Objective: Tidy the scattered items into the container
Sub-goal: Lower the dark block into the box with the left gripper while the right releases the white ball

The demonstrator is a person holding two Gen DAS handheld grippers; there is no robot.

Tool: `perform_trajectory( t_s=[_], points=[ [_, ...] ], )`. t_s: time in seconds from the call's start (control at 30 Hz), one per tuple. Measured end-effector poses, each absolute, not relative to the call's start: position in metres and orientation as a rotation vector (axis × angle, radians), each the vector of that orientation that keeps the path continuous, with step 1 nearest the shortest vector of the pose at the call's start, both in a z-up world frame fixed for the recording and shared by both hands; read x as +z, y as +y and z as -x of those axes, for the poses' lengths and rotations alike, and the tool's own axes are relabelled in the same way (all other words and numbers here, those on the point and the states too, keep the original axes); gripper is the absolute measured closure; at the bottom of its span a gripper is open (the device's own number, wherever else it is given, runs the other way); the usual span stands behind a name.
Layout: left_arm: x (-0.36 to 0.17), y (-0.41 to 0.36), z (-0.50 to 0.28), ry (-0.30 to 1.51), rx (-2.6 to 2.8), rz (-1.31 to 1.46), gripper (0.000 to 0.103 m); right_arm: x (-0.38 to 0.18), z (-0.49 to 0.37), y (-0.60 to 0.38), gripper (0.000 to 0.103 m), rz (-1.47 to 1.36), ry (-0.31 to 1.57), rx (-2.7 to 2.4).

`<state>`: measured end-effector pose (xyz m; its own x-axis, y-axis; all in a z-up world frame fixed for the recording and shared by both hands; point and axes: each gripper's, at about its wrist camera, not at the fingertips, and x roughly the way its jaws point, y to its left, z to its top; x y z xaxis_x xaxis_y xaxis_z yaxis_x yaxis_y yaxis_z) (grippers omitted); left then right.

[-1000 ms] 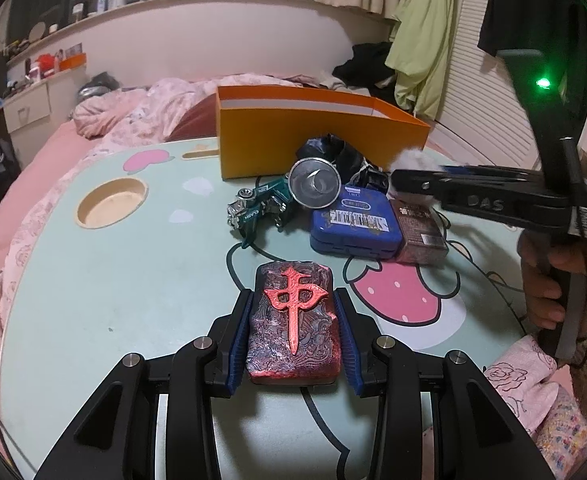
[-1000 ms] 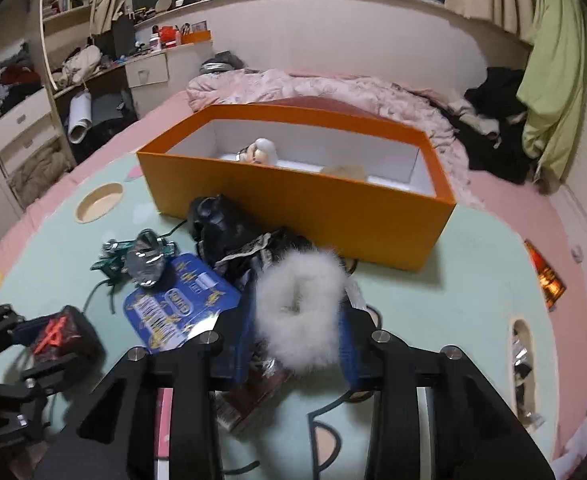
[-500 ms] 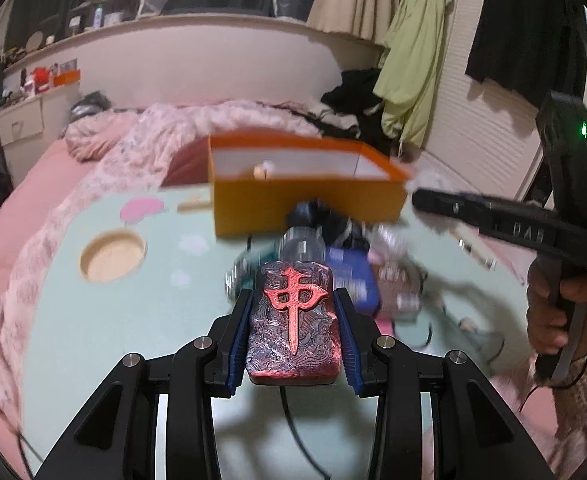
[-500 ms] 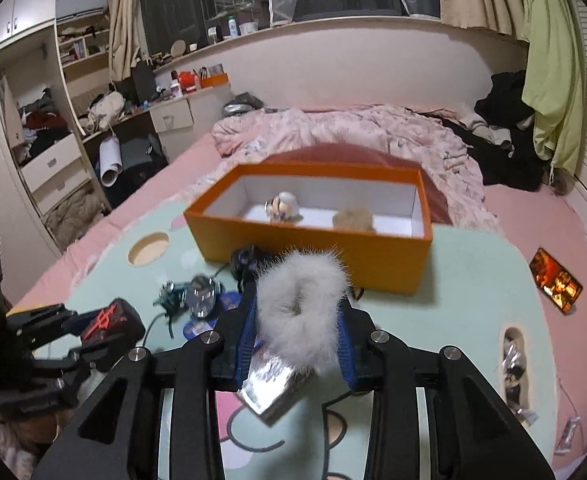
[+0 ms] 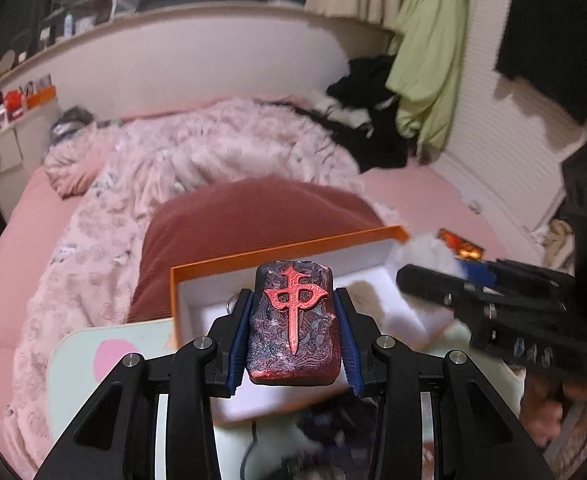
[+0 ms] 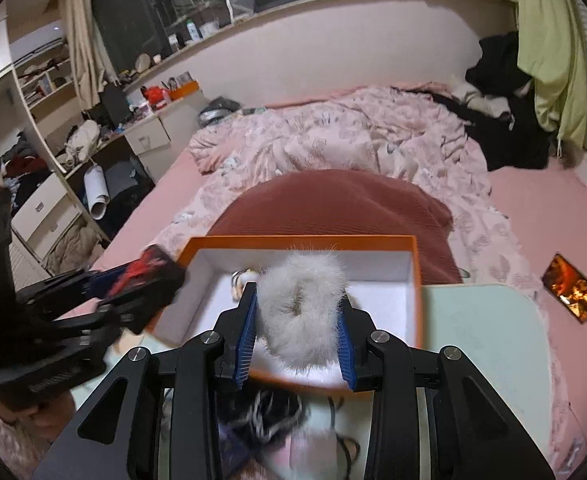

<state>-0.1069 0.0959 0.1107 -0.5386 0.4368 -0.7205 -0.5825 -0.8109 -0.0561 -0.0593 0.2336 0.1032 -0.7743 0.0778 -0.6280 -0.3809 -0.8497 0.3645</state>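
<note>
Holding one item in each gripper over the orange box.

Low centre in its view, the left gripper [image 5: 293, 332] is clamped on a mahjong-tile block [image 5: 293, 324]; the right gripper [image 6: 298, 330] pinches a fluffy white scrunchie [image 6: 299, 312]. Behind both, mid-frame, the orange box [image 6: 413, 280] sits on the table [image 6: 481, 340]; beyond, the pink bed [image 6: 333, 144].

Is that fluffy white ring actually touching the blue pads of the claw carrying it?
Touching. In the right wrist view the fluffy white ring sits squeezed between both blue pads of the right gripper, its fur pressed against each.
</note>
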Motion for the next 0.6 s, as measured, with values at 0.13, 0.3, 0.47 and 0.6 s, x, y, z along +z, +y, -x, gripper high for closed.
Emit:
perform_trajectory(
  t_s=[0.13,0.3,0.47,0.6],
  points=[
    [0.098,0.098,0.129,0.17,2.29,1.102,0.047,0.08,0.08,0.253,0.058,0.936,0.822,2.578],
    [0.102,0.077,0.11,0.086,2.288,1.045,0.039,0.079,0.063,0.262,0.044,0.82,0.937,2.546],
    [0.115,0.049,0.068,0.1,2.362,0.931,0.017,0.093,0.027,0.241,0.036,0.743,0.868,2.569],
    [0.11,0.028,0.014,0.17,2.365,0.852,0.006,0.096,0.003,0.213,0.036,0.801,0.783,2.594]
  ],
)
